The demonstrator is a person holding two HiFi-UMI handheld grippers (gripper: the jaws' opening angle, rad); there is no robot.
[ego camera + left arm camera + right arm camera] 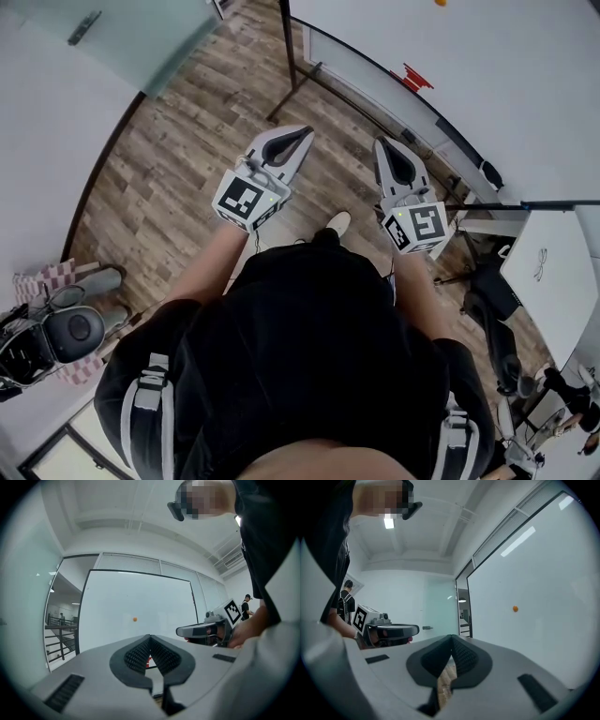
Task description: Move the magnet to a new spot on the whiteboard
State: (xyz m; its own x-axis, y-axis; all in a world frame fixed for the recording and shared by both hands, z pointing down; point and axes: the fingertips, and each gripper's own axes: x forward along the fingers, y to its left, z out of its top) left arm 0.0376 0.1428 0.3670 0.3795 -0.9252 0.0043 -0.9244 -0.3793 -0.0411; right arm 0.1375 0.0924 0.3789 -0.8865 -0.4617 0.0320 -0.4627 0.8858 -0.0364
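A person in a black top holds two grippers out in front, side by side and apart, both pointing toward the board. The left gripper has its fingers closed tip to tip with nothing between them. The right gripper also has its fingers together and empty. Under them lies a wood floor. Ahead stands the whiteboard, with a red item on its tray. The magnet, a small orange dot, sits on the board's face, well beyond both grippers and touched by neither.
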